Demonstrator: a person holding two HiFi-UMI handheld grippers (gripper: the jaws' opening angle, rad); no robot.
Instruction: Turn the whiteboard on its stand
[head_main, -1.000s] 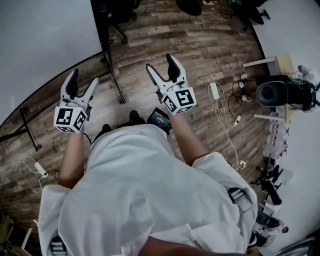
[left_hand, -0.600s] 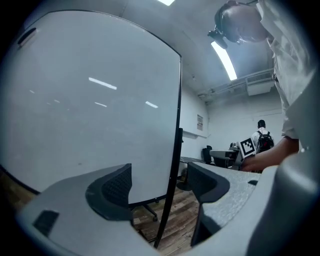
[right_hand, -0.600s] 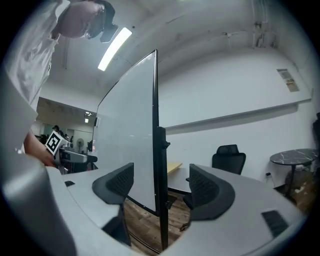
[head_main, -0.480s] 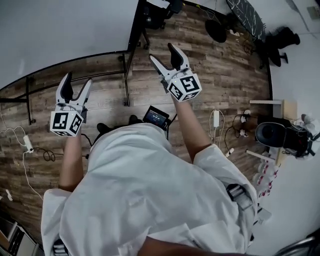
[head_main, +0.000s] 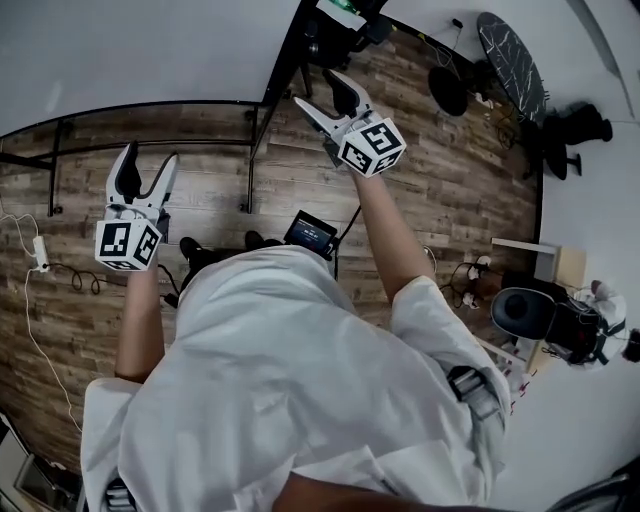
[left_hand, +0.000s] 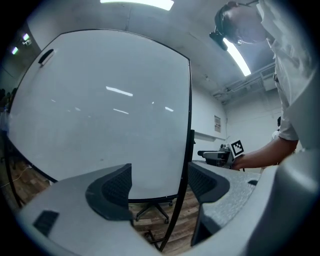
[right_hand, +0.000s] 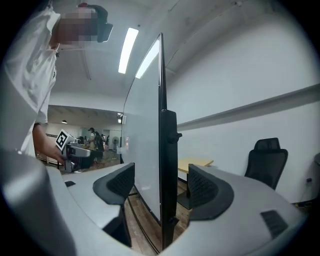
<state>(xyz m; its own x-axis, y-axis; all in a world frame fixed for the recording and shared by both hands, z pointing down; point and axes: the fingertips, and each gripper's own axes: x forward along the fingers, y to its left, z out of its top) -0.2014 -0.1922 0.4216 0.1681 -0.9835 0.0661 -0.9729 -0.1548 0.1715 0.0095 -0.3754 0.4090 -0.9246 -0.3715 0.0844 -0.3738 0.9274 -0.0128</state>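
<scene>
The whiteboard (head_main: 130, 50) is a big white panel on a black wheeled stand (head_main: 262, 120), at the top left of the head view. My left gripper (head_main: 147, 165) is open and faces the board's front (left_hand: 100, 110), short of it, with the board's black right edge (left_hand: 188, 150) running down through its gap. My right gripper (head_main: 322, 95) is at the board's side, level with the stand's upright post (right_hand: 167, 175). Its jaws have just been closing a little. The post shows in their gap, and the pads (right_hand: 117, 185) are not touching it.
A black tablet (head_main: 312, 232) lies on the wood floor by my feet. Cables (head_main: 40, 260) trail at the left. A round dark table (head_main: 510, 60) and gear (head_main: 545, 320) stand at the right. Behind the board are an office chair (right_hand: 267, 160) and a desk (right_hand: 195, 165).
The head view has swung, so the board now fills the top left. My right gripper has moved up to the board's side post. The left gripper has shifted slightly toward the board.
</scene>
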